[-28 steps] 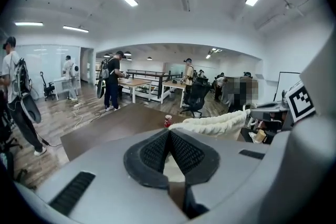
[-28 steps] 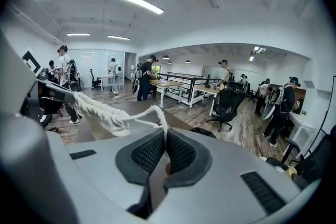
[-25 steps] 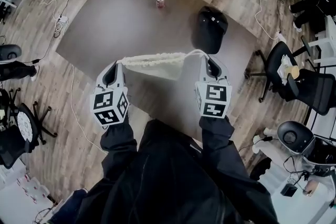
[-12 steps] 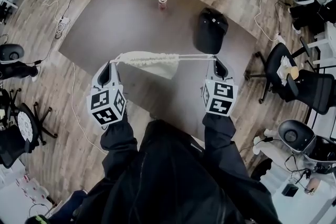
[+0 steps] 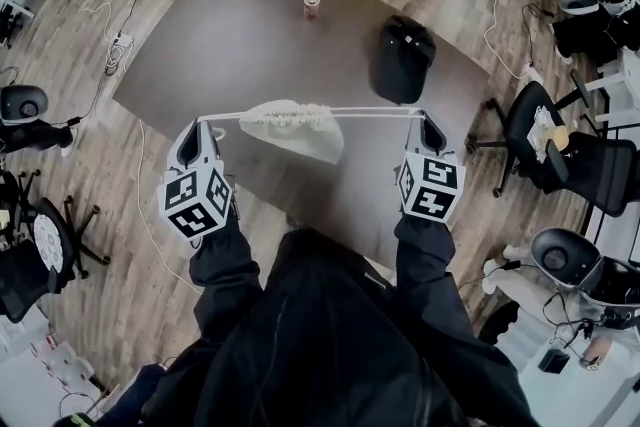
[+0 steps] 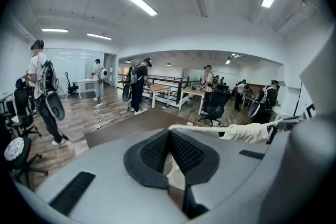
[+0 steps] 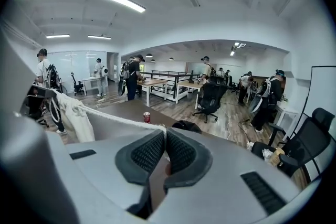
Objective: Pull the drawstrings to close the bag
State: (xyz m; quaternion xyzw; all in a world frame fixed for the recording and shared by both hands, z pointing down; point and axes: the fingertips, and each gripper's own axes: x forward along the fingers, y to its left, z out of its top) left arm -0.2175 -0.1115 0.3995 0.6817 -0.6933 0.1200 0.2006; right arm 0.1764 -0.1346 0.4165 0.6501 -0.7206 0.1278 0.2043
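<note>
A small cream drawstring bag point(image 5: 296, 128) hangs in the air above the brown table point(image 5: 250, 35), its mouth gathered tight. White drawstrings run taut from it to both sides. My left gripper point(image 5: 203, 128) is shut on the left drawstring point(image 6: 195, 129); the bag point(image 6: 252, 132) shows at the right of the left gripper view. My right gripper point(image 5: 428, 123) is shut on the right drawstring point(image 7: 113, 119); in the right gripper view the bag point(image 7: 75, 118) hangs at the left. The two grippers are held wide apart, level with each other.
A red can point(image 5: 311, 5) stands at the far part of the table and a black cap point(image 5: 400, 55) lies to the right. Office chairs point(image 5: 545, 140) stand right of the table, cables point(image 5: 110, 35) trail on the wooden floor at left. Several people stand in the room behind.
Both grippers have moved outward, away from each other. The drawstrings have lengthened and gone straight, and the bag's mouth has bunched up from a wide band into a narrow gather.
</note>
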